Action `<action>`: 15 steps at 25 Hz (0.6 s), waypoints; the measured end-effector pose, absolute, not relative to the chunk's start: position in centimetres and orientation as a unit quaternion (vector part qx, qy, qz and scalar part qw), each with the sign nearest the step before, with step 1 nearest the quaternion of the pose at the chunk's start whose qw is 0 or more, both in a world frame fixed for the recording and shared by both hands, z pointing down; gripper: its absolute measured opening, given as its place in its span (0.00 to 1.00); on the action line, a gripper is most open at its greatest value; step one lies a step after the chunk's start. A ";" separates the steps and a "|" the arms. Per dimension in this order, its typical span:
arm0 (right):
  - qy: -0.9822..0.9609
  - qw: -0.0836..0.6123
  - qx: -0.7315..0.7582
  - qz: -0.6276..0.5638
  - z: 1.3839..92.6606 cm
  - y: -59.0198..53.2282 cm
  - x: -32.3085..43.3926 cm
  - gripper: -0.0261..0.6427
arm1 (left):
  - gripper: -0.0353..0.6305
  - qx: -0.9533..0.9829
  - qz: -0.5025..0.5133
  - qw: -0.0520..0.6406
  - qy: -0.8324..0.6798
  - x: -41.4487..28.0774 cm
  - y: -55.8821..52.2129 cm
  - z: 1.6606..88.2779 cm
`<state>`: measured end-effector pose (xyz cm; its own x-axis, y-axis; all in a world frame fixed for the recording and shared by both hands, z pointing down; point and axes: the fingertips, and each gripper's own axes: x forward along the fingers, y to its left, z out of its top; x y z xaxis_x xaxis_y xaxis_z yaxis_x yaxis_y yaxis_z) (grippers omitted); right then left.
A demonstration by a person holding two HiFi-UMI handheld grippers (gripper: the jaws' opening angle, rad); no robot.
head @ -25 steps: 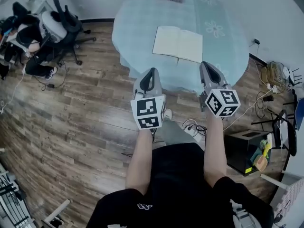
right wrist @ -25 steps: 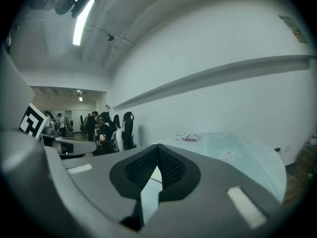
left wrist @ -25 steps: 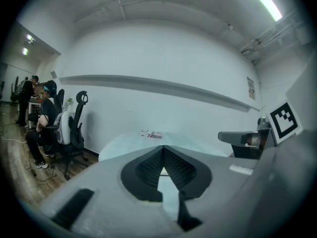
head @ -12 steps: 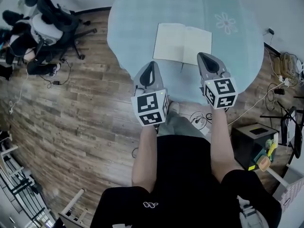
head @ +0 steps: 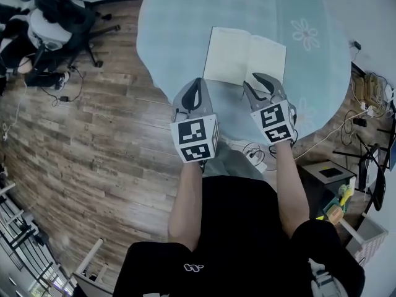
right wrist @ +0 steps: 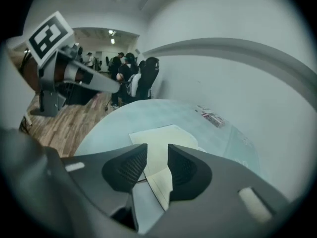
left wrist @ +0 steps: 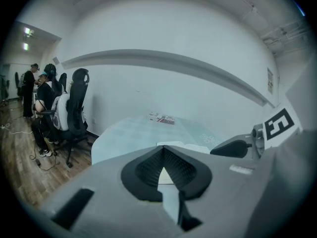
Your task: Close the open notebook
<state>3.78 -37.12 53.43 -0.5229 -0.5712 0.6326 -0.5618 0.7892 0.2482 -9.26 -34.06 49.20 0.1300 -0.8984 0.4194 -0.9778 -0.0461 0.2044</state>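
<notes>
The open notebook (head: 244,55) lies flat with cream pages up on the round table under a pale blue cloth (head: 176,36). My left gripper (head: 197,84) hovers at the table's near edge, short of the notebook's left page, with its jaws shut and nothing in them. My right gripper (head: 257,81) hangs over the notebook's near right edge; its jaws are opening and nothing is between them. In the right gripper view the notebook (right wrist: 157,135) shows through the gap of that gripper (right wrist: 157,152). In the left gripper view the notebook (left wrist: 190,146) lies just beyond the shut tips (left wrist: 162,150).
A printed booklet (left wrist: 161,118) lies at the table's far side near the white wall. Office chairs with seated people (head: 43,26) stand on the wood floor at the left. Cables (head: 370,85) and a black box (head: 328,177) are on the floor at the right.
Both grippers have moved forward and down toward the table. The right one has rolled and its jaws have parted. The notebook has not moved.
</notes>
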 end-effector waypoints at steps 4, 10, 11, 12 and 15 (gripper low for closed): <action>-0.846 0.460 0.257 -0.090 57.3 -36.5 2.0 0.31 | 0.06 0.710 0.093 0.235 -0.658 -10.6 -34.2 50.3; -0.796 0.538 0.202 -0.188 61.8 -36.6 0.4 0.34 | 0.06 0.701 0.103 0.251 -0.660 -11.7 -34.0 52.1; -0.791 0.545 0.199 -0.196 62.3 -36.8 0.3 0.34 | 0.06 0.700 0.105 0.253 -0.659 -11.7 -34.1 52.3; -0.785 0.550 0.199 -0.205 62.8 -37.0 0.2 0.34 | 0.06 0.700 0.106 0.254 -0.659 -11.8 -34.1 52.4; -0.769 0.556 0.207 -0.236 63.3 -37.7 -0.1 0.31 | 0.06 0.698 0.110 0.256 -0.660 -12.1 -34.1 52.7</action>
<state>-0.05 -37.70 63.27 -0.2951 -0.5812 0.7583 -0.0564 0.8029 0.5935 -12.07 -34.08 52.71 0.1046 -0.8649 0.4910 -0.9774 0.0017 0.2113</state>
